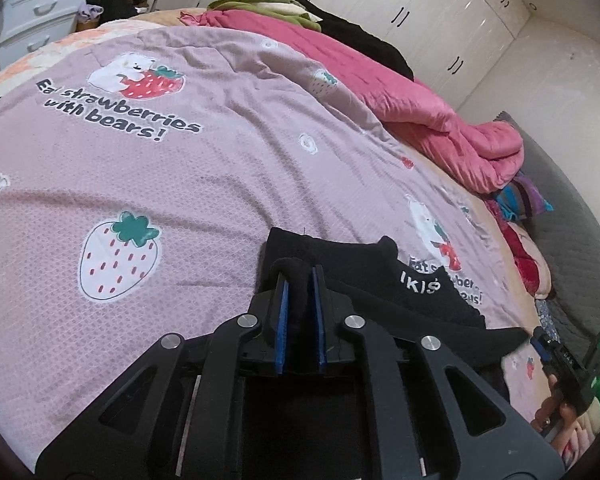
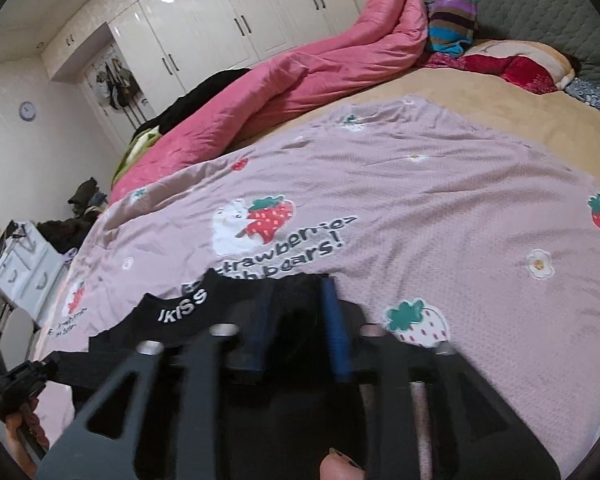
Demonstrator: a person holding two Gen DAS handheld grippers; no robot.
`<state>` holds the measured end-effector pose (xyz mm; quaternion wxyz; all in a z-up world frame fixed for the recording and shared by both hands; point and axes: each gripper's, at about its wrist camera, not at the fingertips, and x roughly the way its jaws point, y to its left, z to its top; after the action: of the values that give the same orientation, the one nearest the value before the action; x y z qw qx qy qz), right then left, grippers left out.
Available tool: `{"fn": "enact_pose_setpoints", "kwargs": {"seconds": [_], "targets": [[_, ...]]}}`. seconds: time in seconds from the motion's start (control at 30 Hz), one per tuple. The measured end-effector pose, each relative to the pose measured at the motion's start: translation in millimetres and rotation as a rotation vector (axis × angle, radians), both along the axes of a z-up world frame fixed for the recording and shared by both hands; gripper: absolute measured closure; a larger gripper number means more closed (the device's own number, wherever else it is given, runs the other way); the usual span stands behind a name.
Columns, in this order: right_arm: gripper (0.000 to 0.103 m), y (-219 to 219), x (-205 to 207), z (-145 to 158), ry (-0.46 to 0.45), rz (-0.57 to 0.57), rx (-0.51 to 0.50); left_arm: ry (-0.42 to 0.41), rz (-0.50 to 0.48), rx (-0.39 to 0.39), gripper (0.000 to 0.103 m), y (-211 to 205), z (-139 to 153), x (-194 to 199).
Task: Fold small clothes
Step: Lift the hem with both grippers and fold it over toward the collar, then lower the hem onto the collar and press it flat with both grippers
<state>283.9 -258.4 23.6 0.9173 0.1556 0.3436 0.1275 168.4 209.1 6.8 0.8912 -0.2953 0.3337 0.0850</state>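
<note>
Nearest in the left wrist view, the left gripper (image 1: 299, 280) is seen pinched tight on a fold of the black garment (image 1: 364, 280); dark cloth is bunched between the blue pads (image 1: 283, 320) and humps over the fingertips. The lower part of the garment is hidden behind the gripper frame.

In the right wrist view the right gripper (image 2: 300, 300) is blurred. Its jaws stand partly apart, with black cloth in the gap between the blue pads (image 2: 336, 332); whether the pads press on it cannot be told from the blur. A fingertip (image 2: 340, 468) is cut off at the bottom edge.

The garment is laid at the near edge of the bed, stretched left to right between the two grippers, its long axis running across the scene. White lettering (image 2: 182, 306) is printed on a raised point of the cloth and only partly readable. The garment's full outline cannot be made out.

Beneath it, a pink strawberry-print sheet (image 1: 180, 184) is spread over the bed. Farther off, a rolled pink quilt (image 1: 440, 120) lies along the far side, with a striped cloth (image 2: 454, 24) by its right end. White wardrobe doors (image 2: 204, 32) line the far wall.
</note>
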Motion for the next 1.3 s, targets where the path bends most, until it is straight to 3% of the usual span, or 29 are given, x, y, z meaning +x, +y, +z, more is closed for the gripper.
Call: {"fn": "enact_pose_setpoints", "kwargs": {"seconds": [0.1,0.23,0.33,0.57,0.67,0.73,0.87,1.03,1.3], "targets": [[0.066,-4.2,-6.7,5.9,-0.030,-0.004,-0.022,-0.015,0.023,0.074,0.094,-4.5,12.5,-8.7],[0.067,-3.0,-17.3,13.5,-0.061,0.031,-0.053,-0.041,0.011,0.087,0.092,-7.0,25.2,-18.4],[0.086,6.5,-24.2,16.7,-0.076,0.087,-0.105,-0.028,-0.032,0.096,0.092,-17.4,26.1,-22.4],[0.088,49.6,-34.0,-15.2,0.010,0.238,-0.302,0.108,-0.235,0.199,0.092,-79.2,-2.4,-21.2],[0.088,62.4,-28.8,-35.8,0.069,0.256,-0.337,0.171,-0.258,0.263,0.092,-92.8,-20.9,-13.3],[0.088,67.2,-25.2,-47.7,0.097,0.255,-0.346,0.209,-0.250,0.296,0.092,-94.4,-34.6,-5.7],[0.088,73.8,-10.3,-62.2,0.120,0.234,-0.358,0.209,-0.226,0.297,0.092,-87.2,-41.9,5.6],[0.088,75.9,15.1,-68.2,0.145,0.208,-0.297,0.203,-0.199,0.314,0.092,-75.3,-47.5,29.3],[0.088,75.9,48.9,-55.4,0.110,0.134,-0.213,0.119,-0.067,0.262,0.088,-29.8,-25.7,43.6]]}}
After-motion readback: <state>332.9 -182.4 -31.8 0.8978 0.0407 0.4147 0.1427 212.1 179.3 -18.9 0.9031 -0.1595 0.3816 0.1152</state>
